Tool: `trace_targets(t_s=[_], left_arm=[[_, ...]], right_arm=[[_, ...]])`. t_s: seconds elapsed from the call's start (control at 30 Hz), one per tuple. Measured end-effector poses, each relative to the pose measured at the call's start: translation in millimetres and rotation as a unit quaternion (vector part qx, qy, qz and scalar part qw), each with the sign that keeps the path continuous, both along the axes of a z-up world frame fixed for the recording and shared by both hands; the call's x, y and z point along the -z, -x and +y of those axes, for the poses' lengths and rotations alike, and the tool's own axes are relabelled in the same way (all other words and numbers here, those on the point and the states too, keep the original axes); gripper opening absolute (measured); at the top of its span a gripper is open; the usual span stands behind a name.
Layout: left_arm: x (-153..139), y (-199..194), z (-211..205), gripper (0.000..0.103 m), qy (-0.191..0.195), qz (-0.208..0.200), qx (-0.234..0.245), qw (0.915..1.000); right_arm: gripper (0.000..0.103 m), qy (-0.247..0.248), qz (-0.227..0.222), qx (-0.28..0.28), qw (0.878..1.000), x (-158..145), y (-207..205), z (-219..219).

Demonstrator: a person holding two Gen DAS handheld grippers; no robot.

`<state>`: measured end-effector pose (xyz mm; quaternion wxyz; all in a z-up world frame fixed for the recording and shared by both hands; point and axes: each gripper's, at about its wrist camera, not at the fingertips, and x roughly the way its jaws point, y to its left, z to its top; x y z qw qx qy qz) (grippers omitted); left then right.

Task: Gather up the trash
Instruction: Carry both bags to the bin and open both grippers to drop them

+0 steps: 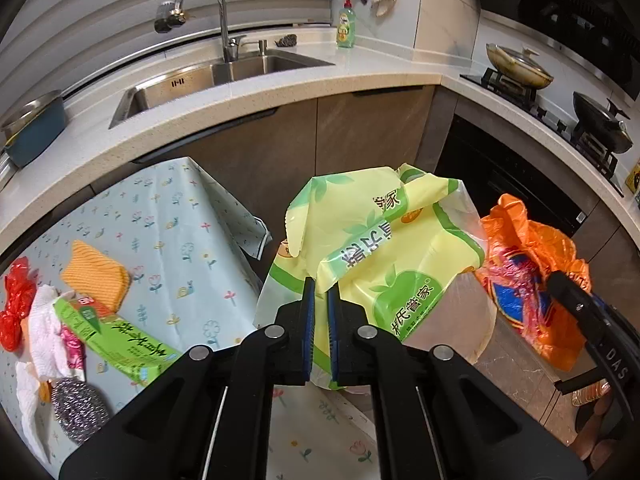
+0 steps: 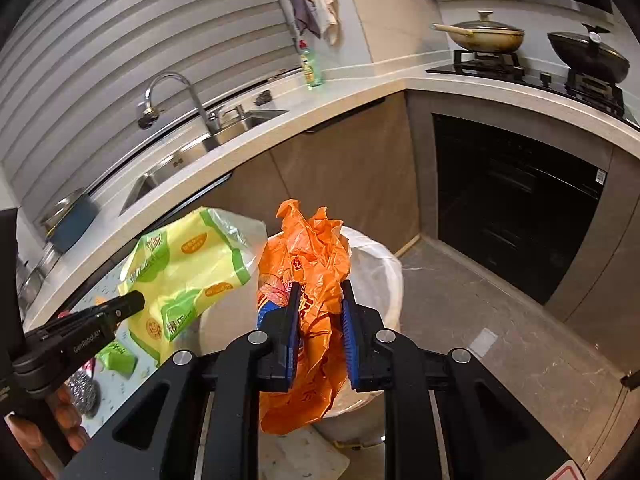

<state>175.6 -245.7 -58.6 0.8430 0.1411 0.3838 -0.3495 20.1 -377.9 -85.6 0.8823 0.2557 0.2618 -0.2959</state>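
I am counting two pieces of trash in the air and one white-lined bin under them. My left gripper is clamping a yellow-green wrapper, the film pinched between its nearly closed jaws and spreading out ahead of the tips, just left of the bin. My right gripper is gripping a crumpled orange bag (something red and blue is bundled inside it), which is bulging above the jaws and trailing below them, directly over the bin's rim. I cannot tell what the bin is holding. Left of the bin, the flowered table is still carrying one green carton, one steel scourer, one orange cloth, one red bag and some white tissue.
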Motion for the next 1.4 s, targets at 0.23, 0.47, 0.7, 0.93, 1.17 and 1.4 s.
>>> trace_targets(t_s=[0.23, 0.47, 0.7, 0.93, 1.17, 1.4], left_arm=[[20, -5, -22, 0.006, -0.015, 0.015, 0.004, 0.9998], [33, -11, -26, 0.006, -0.037, 0.014, -0.010, 0.9992], [38, -13, -35, 0.008, -0.032, 0.025, -0.002, 0.9992], [34, -11, -39, 0.049, -0.020, 0.018, -0.002, 0.9996], [26, -11, -33, 0.057, -0.012, 0.007, -0.006, 0.9999], [16, -9, -21, 0.057, -0.005, 0.003, -0.016, 0.9999]], right_arm=[[0.017, -0.003, 0.000, 0.016, 1.000, 6, -2, -16], [0.017, 0.017, 0.000, 0.032, 0.999, 0, -1, -27], [0.018, 0.004, 0.008, -0.002, 1.000, 9, -20, -21], [0.031, 0.006, 0.016, -0.016, 1.000, 13, -42, -14], [0.045, 0.011, 0.011, -0.017, 1.000, 9, -48, -8], [0.045, 0.013, 0.007, -0.026, 1.000, 1, -49, 4]])
